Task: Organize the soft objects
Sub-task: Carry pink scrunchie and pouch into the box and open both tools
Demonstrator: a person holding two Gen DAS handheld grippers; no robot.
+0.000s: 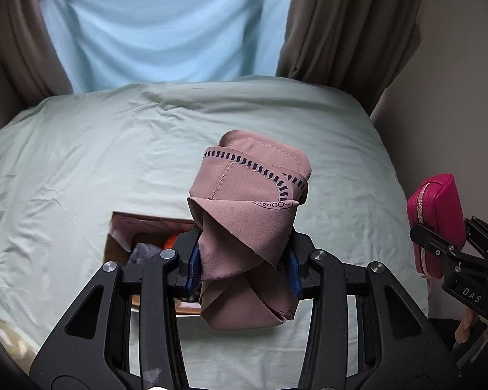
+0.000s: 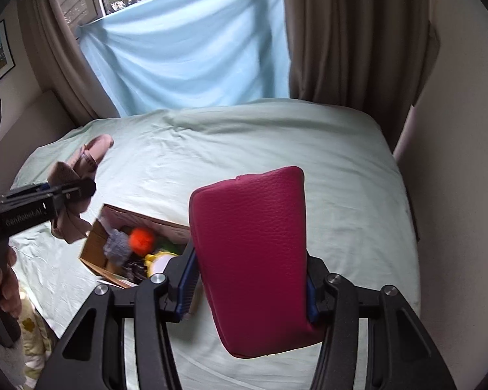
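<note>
- The left hand-held gripper (image 1: 244, 268) was found clamped on a dusty-pink printed cloth (image 1: 244, 208), bunched and folded, held clear above the bed (image 1: 81, 162).
- The cloth was judged light and limp; its loose folds were seen hanging below the jaws and standing above them. A grip across the gathered middle, as observed, was considered sound; a hold on a single edge would be expected to let it unfurl.
- The right hand-held gripper (image 2: 250, 287) was found closed on a magenta zip pouch (image 2: 250, 243), taken across its lower part, with the pouch standing up from the jaws.
- The pouch was judged padded yet fairly form-keeping, with a grained, leather-like skin that should offer fair friction. A hold across its flat faces was considered suitable; the zip edge was judged a poorer place.
- An open cardboard box (image 2: 96, 247) was noted on the bed below both grippers, holding an orange ball (image 2: 141, 239), a grey woolly item (image 2: 117, 245) and other soft things not clearly made out.
- Neither held item was touching the box or the bed.
</note>
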